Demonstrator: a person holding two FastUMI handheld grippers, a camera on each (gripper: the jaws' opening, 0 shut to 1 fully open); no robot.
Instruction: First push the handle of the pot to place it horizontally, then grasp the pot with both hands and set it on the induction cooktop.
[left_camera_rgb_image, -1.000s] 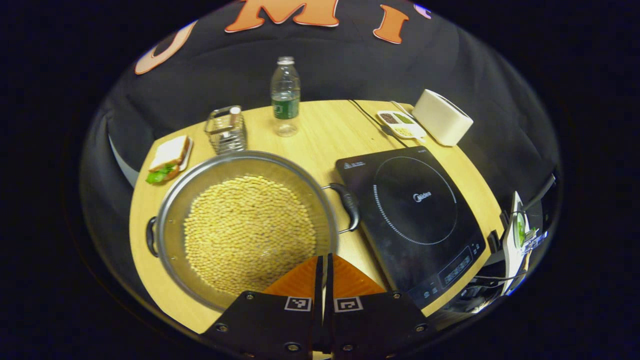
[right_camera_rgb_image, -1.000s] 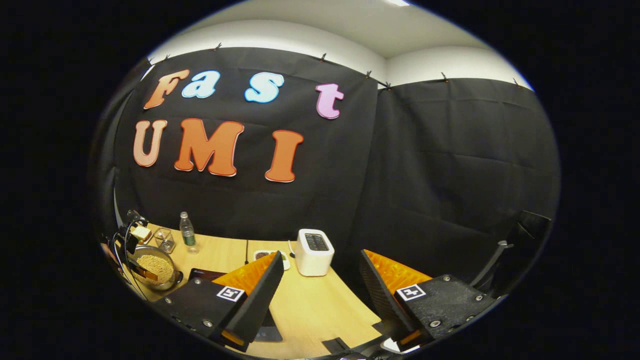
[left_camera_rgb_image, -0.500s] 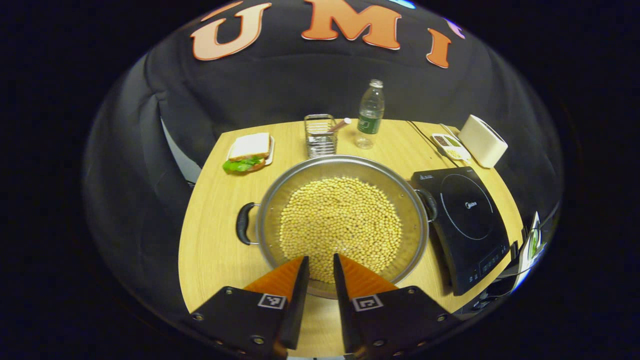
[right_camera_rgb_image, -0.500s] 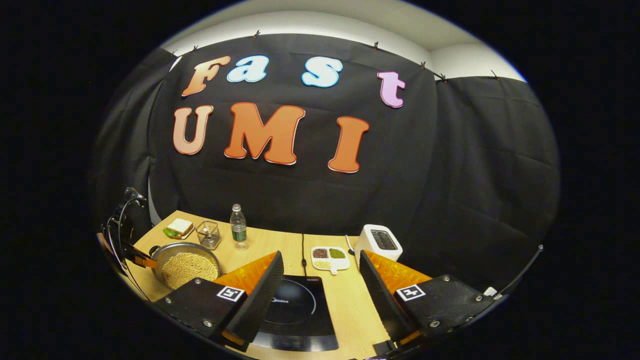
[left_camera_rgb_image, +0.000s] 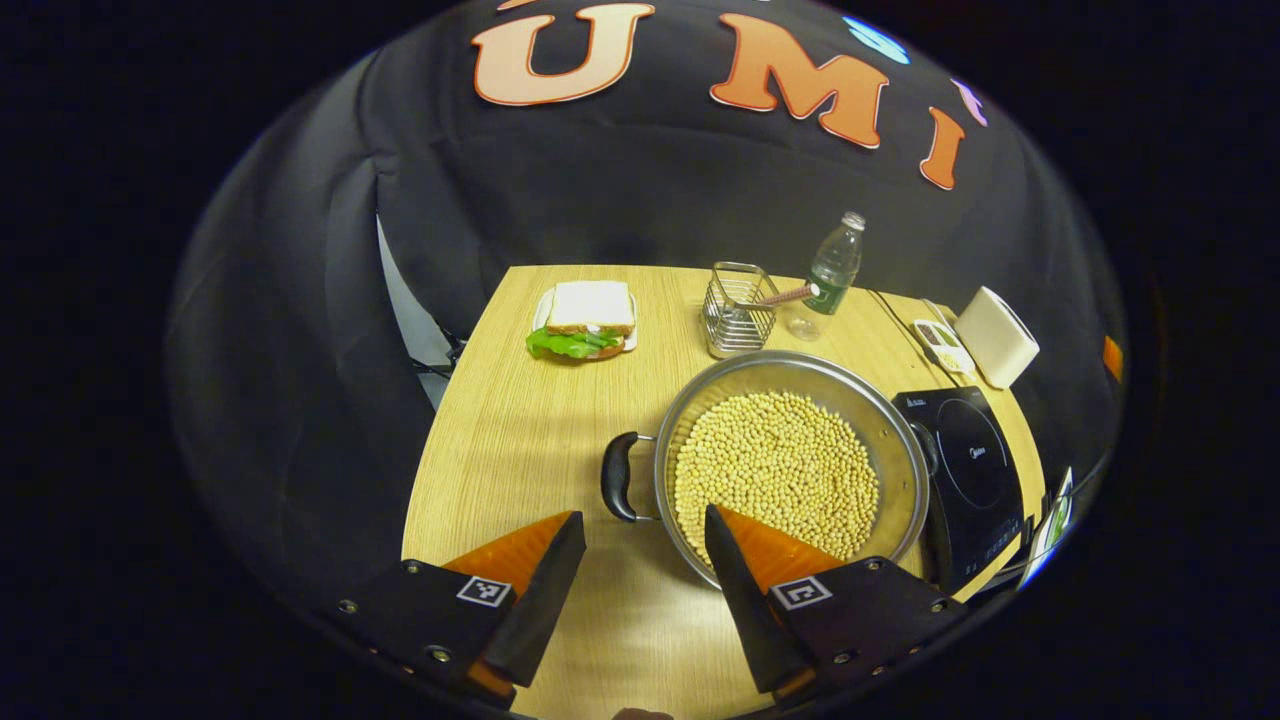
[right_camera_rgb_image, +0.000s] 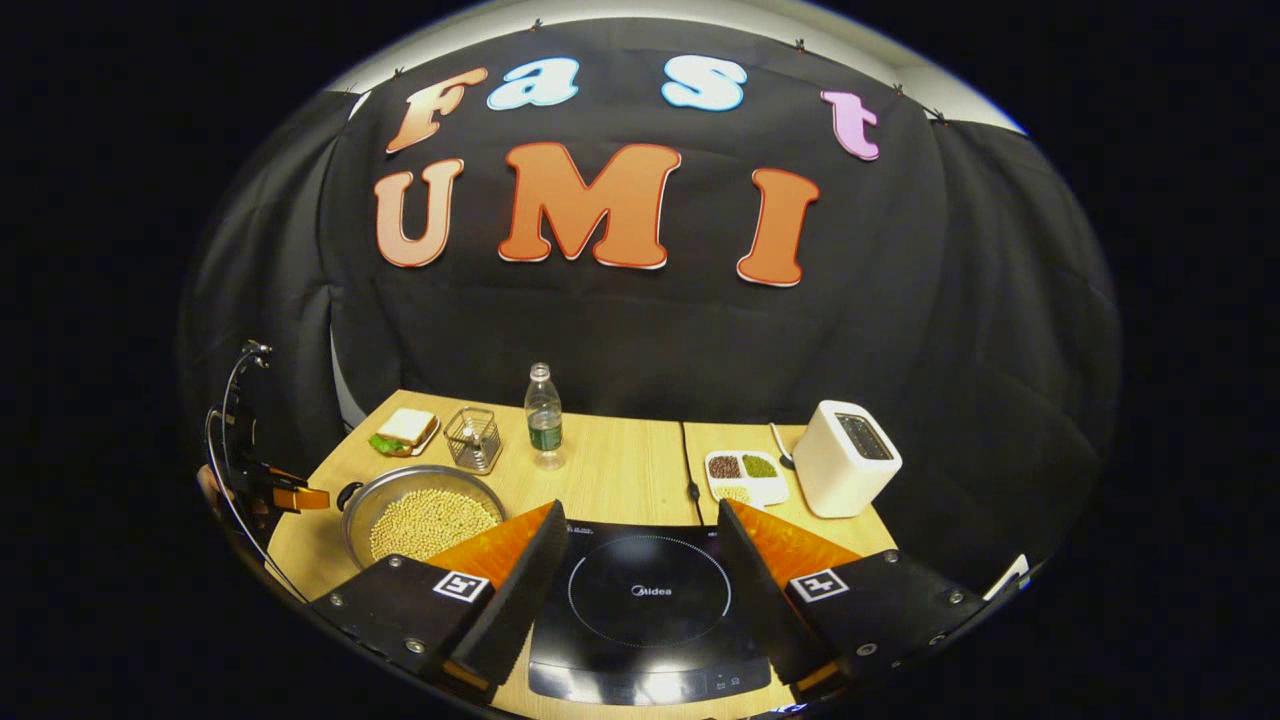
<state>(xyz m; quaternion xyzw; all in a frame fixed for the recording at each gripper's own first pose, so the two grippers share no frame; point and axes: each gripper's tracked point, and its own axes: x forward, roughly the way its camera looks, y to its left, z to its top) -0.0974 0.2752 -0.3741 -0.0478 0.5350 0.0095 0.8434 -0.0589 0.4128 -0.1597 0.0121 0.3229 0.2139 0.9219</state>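
Note:
A steel pot (left_camera_rgb_image: 790, 470) full of yellow beans sits on the wooden table (left_camera_rgb_image: 520, 440), its two black handles lying left and right. The left handle (left_camera_rgb_image: 615, 477) is just ahead of my left gripper (left_camera_rgb_image: 640, 545), which is open and holds nothing. The black induction cooktop (left_camera_rgb_image: 970, 480) lies right of the pot. In the right gripper view the cooktop (right_camera_rgb_image: 645, 600) lies right under my open right gripper (right_camera_rgb_image: 640, 545), with the pot (right_camera_rgb_image: 420, 515) to the left. The other gripper (right_camera_rgb_image: 285, 495) shows at the far left, beside the pot.
Behind the pot stand a wire basket (left_camera_rgb_image: 735, 312) and a water bottle (left_camera_rgb_image: 830, 275). A sandwich on a plate (left_camera_rgb_image: 585, 320) lies at the back left. A white toaster (right_camera_rgb_image: 845, 458) and a divided dish of grains (right_camera_rgb_image: 745, 475) sit behind the cooktop.
My left gripper has opened and swung left, off the pot's near rim toward its left handle. The right gripper view has tilted down and left over the cooktop.

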